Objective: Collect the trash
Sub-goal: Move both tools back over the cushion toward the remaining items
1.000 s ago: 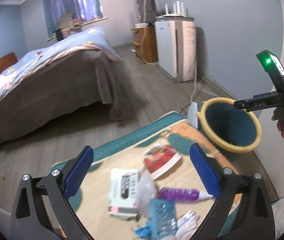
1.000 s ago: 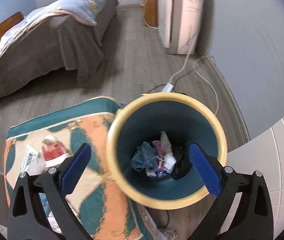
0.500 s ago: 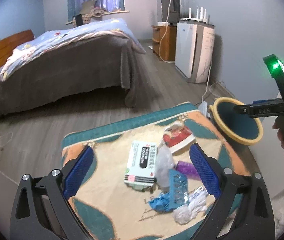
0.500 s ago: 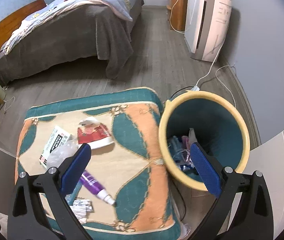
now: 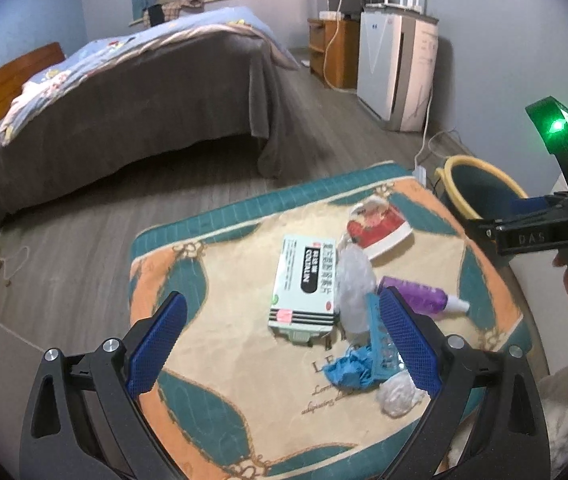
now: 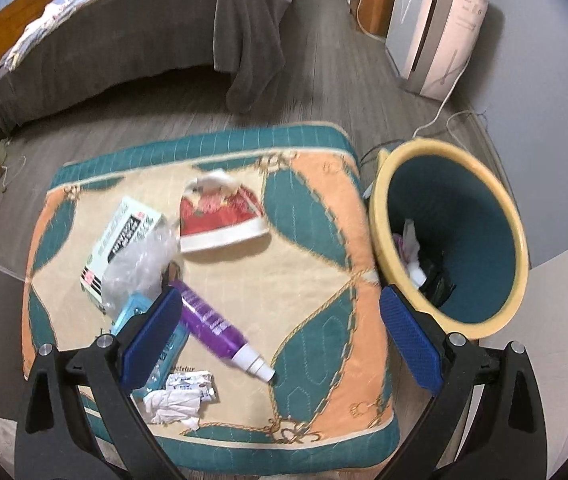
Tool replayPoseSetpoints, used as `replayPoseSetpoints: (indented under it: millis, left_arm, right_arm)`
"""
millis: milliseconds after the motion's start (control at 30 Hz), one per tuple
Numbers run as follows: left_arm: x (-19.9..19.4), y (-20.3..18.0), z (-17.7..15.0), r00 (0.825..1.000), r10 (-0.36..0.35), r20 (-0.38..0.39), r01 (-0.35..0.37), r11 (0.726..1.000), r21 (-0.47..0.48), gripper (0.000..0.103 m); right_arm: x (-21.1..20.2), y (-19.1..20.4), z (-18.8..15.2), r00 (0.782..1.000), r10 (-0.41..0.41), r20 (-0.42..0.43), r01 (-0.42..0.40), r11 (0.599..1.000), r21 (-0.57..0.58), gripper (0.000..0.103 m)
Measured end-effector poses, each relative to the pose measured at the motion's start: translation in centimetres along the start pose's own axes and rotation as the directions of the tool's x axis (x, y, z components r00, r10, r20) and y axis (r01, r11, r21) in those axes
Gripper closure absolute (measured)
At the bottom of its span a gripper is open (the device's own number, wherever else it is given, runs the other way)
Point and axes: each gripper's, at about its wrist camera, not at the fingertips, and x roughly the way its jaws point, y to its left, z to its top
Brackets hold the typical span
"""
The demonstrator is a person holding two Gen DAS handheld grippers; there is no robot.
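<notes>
Trash lay scattered over a patterned cushion [image 6: 316, 248] in the middle of both views: a white and green box [image 5: 306, 284], a crumpled clear plastic bag [image 5: 354, 280] touching its right side, a red wrapper [image 5: 378, 226] above them, a purple tube [image 6: 214, 326] with a white cap lying slantwise, a light blue blister tray [image 5: 380, 340], a blue crumpled scrap [image 5: 346, 368] and a white crumpled wad [image 6: 176, 400] near the lower edge. A teal bin with a yellow rim [image 6: 520, 240] stood just beside the cushion at the right of the right wrist frame, with some rubbish already at its bottom.

The left gripper [image 5: 284, 344] hovered above the cushion's near edge, its jaws spread wide and holding nothing. The right gripper [image 6: 280, 340] likewise had its jaws wide apart and empty, the left pad in front of the purple tube and the blister tray, the right pad in front of the bin's lower rim. In the left wrist frame it showed at the far right, a green light glowing on it.

A bed [image 5: 124, 92] filled the upper left, and a white appliance [image 5: 396, 72] stood against the wall at the upper right.
</notes>
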Motion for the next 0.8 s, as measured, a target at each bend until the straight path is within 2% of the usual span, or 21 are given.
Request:
replayPoseSetpoints:
  millis: [133,300,533,600,700,767,800]
  left_arm:
    - [0.3,0.7,0.1,1.000,0.006,-0.006,-0.006,1.000,-0.031,0.007]
    - [1.4,1.1,0.1,0.999,0.017,-0.042,-0.020,0.999,-0.049,0.007]
    - [2.5,1.5,0.4,0.997,0.023,-0.067,-0.027,0.998,-0.056,0.007]
    - [2.9,1.4,0.5,0.997,0.019,-0.074,-0.023,0.998,-0.053,0.007]
    - [3.5,1.0,0.6,0.996,0.014,-0.090,-0.018,0.999,-0.040,0.007]
    - [3.9,0.9,0.6,0.995,0.014,-0.096,-0.018,0.999,-0.033,0.007]
    - [4.1,0.8,0.6,0.995,0.013,-0.101,-0.016,0.999,-0.029,0.007]
  right_arm:
    - [1.2,0.6,-0.4,1.000,-0.001,-0.025,0.001,1.000,-0.026,0.006]
    - [4.0,1.2,-1.1,0.994,0.031,-0.102,-0.033,0.999,-0.018,0.006]
    - [6.2,3.8,-1.4,0.988,0.038,-0.150,-0.060,0.988,-0.144,0.007]
    - [6.8,4.5,-1.5,0.985,0.049,-0.167,-0.079,0.981,-0.176,0.011]
    - [7.6,5.4,-1.8,0.979,0.058,-0.197,-0.102,0.970,-0.222,0.024]
    - [8.1,6.0,-2.0,0.977,0.056,-0.207,-0.109,0.962,-0.252,0.040]
    - [8.3,6.2,-2.0,0.975,0.060,-0.215,-0.117,0.957,-0.266,0.043]
